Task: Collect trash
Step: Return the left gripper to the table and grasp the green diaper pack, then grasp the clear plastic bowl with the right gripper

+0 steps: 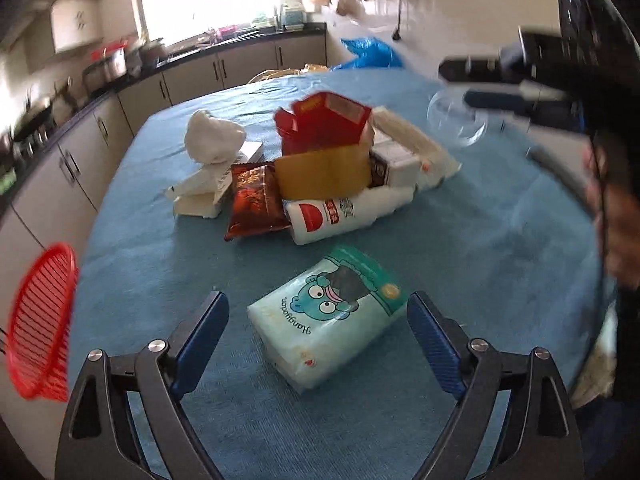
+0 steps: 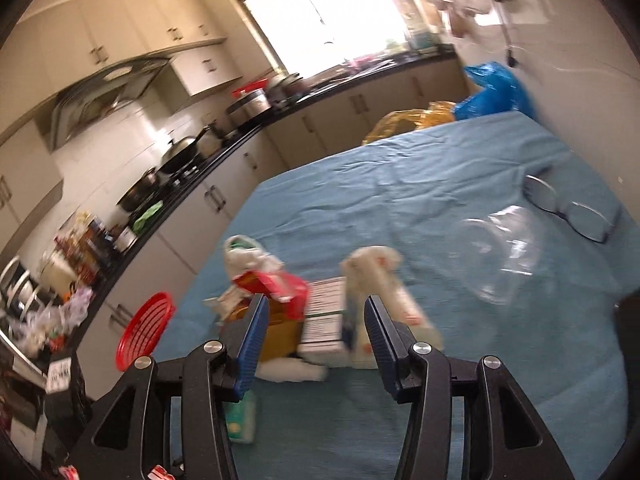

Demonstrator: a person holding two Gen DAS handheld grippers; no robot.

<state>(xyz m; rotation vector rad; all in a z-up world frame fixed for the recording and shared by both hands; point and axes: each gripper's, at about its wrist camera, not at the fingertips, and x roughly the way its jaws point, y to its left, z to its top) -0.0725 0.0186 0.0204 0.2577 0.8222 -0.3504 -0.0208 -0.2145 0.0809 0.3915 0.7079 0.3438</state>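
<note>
Left claw point(image 1: 318, 312) gapes wide around the tissue pack point(image 1: 328, 316); right claw point(image 2: 314, 312), half open and empty, faces the trash pile point(image 2: 320, 316).

On my blue table point(image 1: 480, 240), the pile is loose, so one grab could topple it. Closing askew, I'd squeeze the soft pack out sideways. My right claw could knock the clear cup point(image 2: 500, 256).

Surface point(image 1: 480, 240), blue cloth. Centre: trash heap: red box point(image 1: 324, 120), tan card point(image 1: 324, 172), brown packet point(image 1: 252, 200), white bottle point(image 1: 332, 216), white wad point(image 1: 212, 138) at 10 o'clock. Tissue pack point(image 1: 328, 320) lying between the parted fingers of the left tongs point(image 1: 318, 312), untouched. Red basket point(image 1: 40, 320) at 8 o'clock, off the edge. Right tongs point(image 1: 480, 84) at 2 o'clock over a clear bowl point(image 1: 456, 120).
</note>
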